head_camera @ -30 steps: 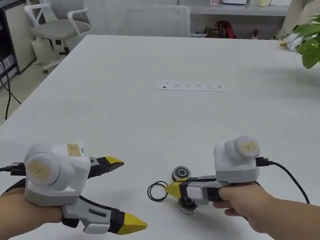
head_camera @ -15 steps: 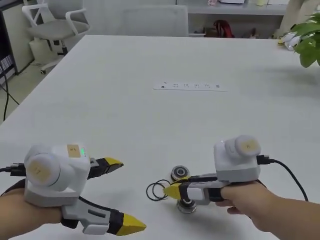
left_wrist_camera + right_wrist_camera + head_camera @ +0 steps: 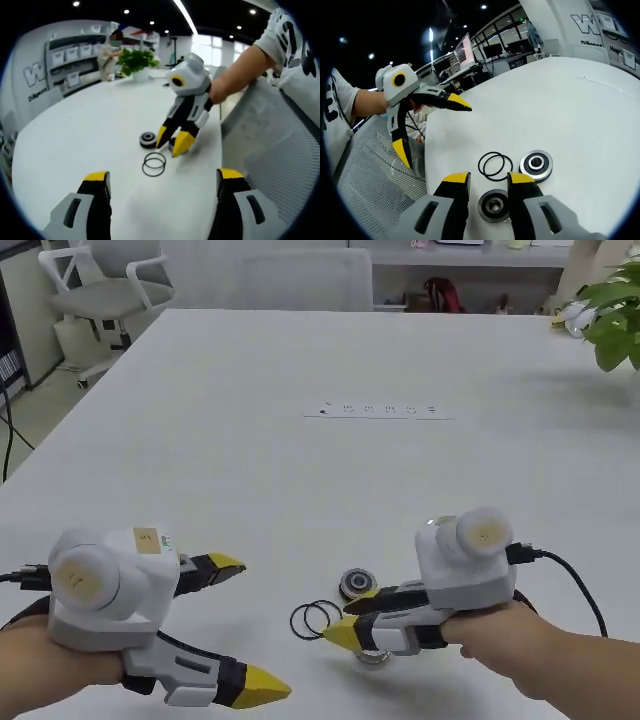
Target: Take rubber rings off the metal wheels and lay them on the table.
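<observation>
The right gripper (image 3: pixel 488 179) is held low over the counter (image 3: pixel 300 480). Its fingers are set a little apart and closed on nothing. The near metal wheel (image 3: pixel 493 205) is seen lying flat between them, at the bottom centre of the right gripper view. A second metal wheel (image 3: pixel 536 165) lies just right of centre. Two rubber rings (image 3: pixel 495 165), overlapping, are laid flat on the counter just above the fingertips. The left gripper (image 3: pixel 163 175) is seen at the lower left of the head view, fingers spread wide, nothing between them.

Whether a ring is left on the near wheel cannot be made out, but its rim looks dark, so it is judged the likely piece in hand. For a clean strip, one fingertip would best be hooked under the ring's edge. If the whole wheel were pinched, the rubber would only be pressed tighter against the rim. The wheel is small and free on a smooth top, so a skid is to be expected. It would be well steadied by the left gripper, which is well apart and would need to be brought in. The loose rings lie near and should not be swept aside on the approach.
</observation>
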